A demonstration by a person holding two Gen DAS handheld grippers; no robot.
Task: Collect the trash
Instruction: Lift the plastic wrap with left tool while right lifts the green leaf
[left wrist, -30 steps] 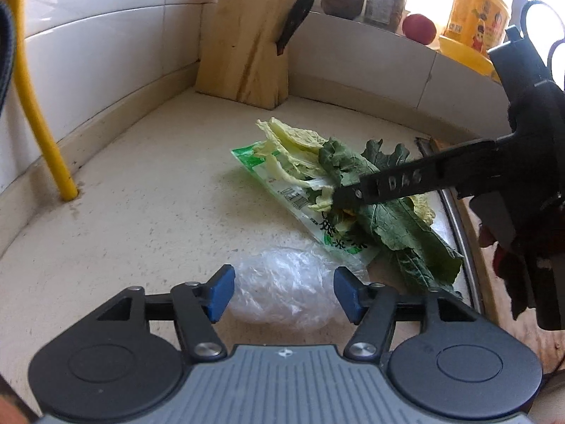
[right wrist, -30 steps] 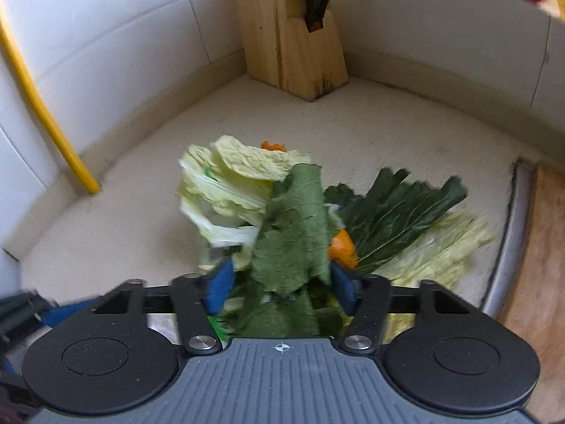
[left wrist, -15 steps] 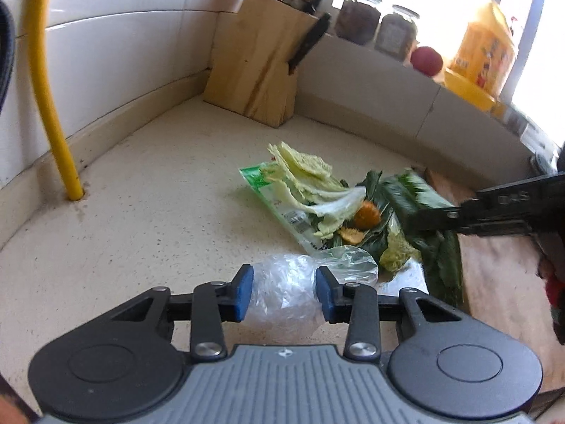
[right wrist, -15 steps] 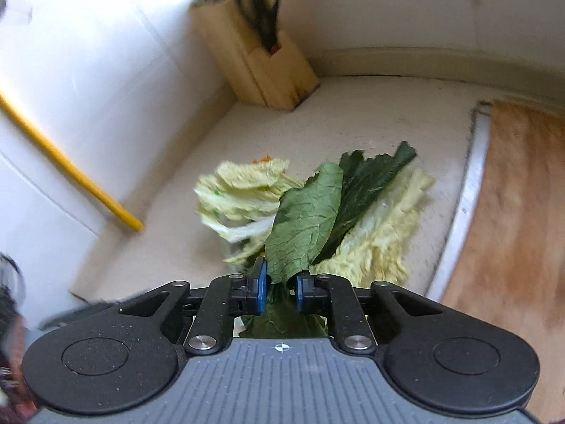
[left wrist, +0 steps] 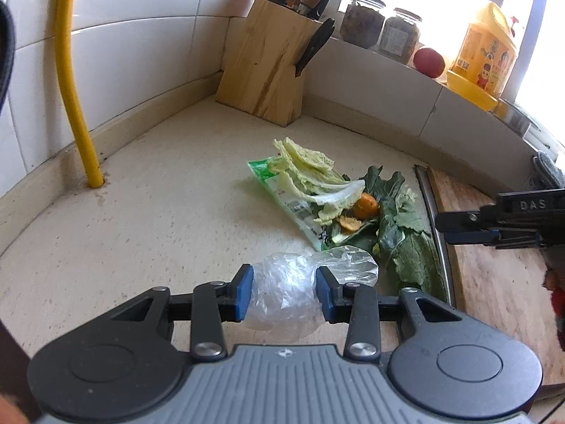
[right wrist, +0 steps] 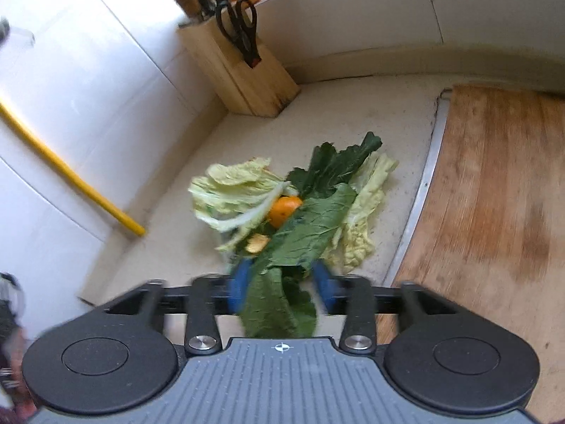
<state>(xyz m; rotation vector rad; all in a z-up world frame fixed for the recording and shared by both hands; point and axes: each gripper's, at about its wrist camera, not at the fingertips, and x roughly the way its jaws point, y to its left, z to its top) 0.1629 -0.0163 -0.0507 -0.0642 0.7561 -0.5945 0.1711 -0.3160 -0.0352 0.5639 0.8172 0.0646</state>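
On the beige counter lies a heap of scraps: pale cabbage leaves, orange peel, dark green leaves and a green printed wrapper. My left gripper is shut on a crumpled clear plastic bag just in front of the heap. In the right wrist view my right gripper is open and blurred, and a dark green leaf lies loose between and beyond its fingers, beside the orange peel. From the left wrist view the right gripper hovers over the wooden board, holding nothing.
A wooden knife block stands in the back corner and a yellow pipe rises at the left wall. A wooden board with a metal edge strip lies right of the heap. Jars, an apple and a yellow bottle sit on the sill.
The left gripper closed onto the clear plastic bag. The right gripper, shut on a green leaf half a second ago, has opened and drawn back to the right, and the leaf lies on the heap.
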